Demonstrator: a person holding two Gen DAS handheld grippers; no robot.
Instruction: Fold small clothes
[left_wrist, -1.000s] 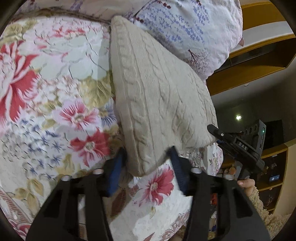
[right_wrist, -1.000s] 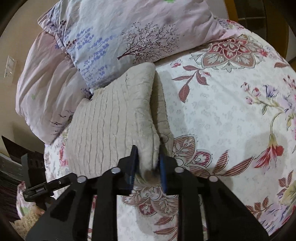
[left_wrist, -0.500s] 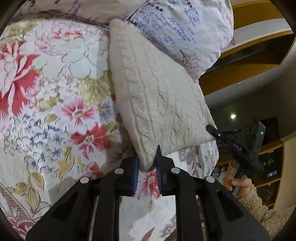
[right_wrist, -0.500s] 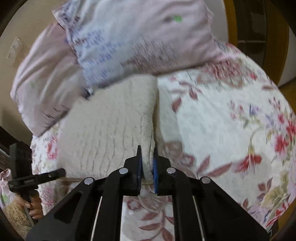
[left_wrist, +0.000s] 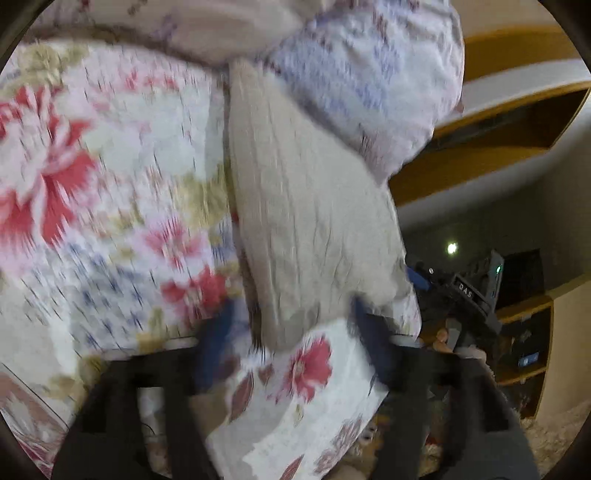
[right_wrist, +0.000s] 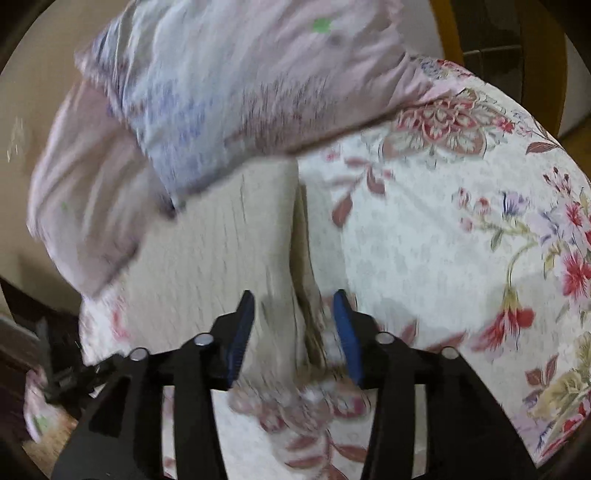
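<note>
I see the folded beige knit garment lying on the bed, on the floral bedspread, with its far end tucked against the pale pillow with a lavender print at the head of the bed. From my left wrist camera the picture is smeared, but the left hand-held gripper is clearly released: its blue-padded fingers stand wide apart, one on either side of the garment's near corner, and neither pad seems to press the knit. That near corner sits close to the bed's edge, where the bedspread drops away.

From my right wrist camera, the right hand-held gripper is also released. Its blue pads are spread with the garment's near edge and its folded layers between them, and I see a gap on each side of the fabric. The garment stretches away from these fingers toward the pillows, and the stacked layers show as a seam along its right side. To the right of it the bedspread lies open with red and pink flowers.

In the left view, I also see the other gripper's black body past the garment's right corner, with wooden shelving behind it.
</note>
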